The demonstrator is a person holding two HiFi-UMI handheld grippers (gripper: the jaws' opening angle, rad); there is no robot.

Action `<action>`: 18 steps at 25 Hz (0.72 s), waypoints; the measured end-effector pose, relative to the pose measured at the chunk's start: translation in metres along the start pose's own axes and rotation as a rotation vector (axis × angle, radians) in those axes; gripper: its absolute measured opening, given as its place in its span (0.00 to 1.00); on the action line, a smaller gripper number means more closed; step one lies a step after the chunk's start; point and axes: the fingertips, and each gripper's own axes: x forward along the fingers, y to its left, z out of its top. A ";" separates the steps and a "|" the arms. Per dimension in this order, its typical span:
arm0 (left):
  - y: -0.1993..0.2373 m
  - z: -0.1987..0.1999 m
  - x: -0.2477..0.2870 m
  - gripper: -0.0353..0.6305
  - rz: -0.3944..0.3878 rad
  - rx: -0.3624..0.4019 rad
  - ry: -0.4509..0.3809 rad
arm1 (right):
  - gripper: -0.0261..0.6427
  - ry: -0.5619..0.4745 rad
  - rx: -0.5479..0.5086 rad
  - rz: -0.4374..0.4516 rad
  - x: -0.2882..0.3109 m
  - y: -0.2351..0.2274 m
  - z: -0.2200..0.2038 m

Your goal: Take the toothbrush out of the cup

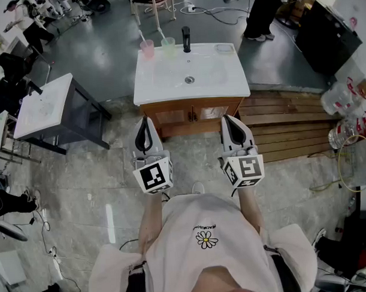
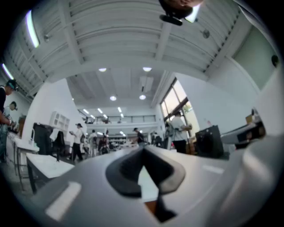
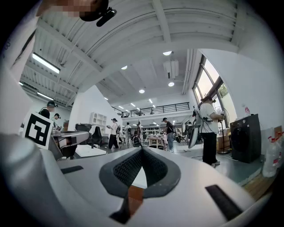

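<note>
Standing in a translucent pink plastic cup (image 1: 146, 50) on the white washbasin (image 1: 232, 87), the thin toothbrush (image 1: 142, 37) is seen well apart from the left hand-held gripper (image 1: 145, 120) and right hand-held gripper (image 1: 226, 119), both closed and empty. The cup could be toppled if reached with jaws unopened.

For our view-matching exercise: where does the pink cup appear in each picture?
Head view: pink cup at top centre, on the washbasin's back left corner.
Left gripper view: not in it.
Right gripper view: not in it.
Shared landmark: the black cabinet, at right in every view.
</note>
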 end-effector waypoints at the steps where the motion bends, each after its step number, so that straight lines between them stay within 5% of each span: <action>1: -0.001 0.000 0.001 0.06 0.001 -0.002 -0.002 | 0.03 -0.001 0.000 0.002 0.001 0.000 0.000; 18: -0.014 -0.001 0.022 0.06 -0.032 0.017 0.005 | 0.03 0.012 0.076 0.008 0.024 -0.010 -0.012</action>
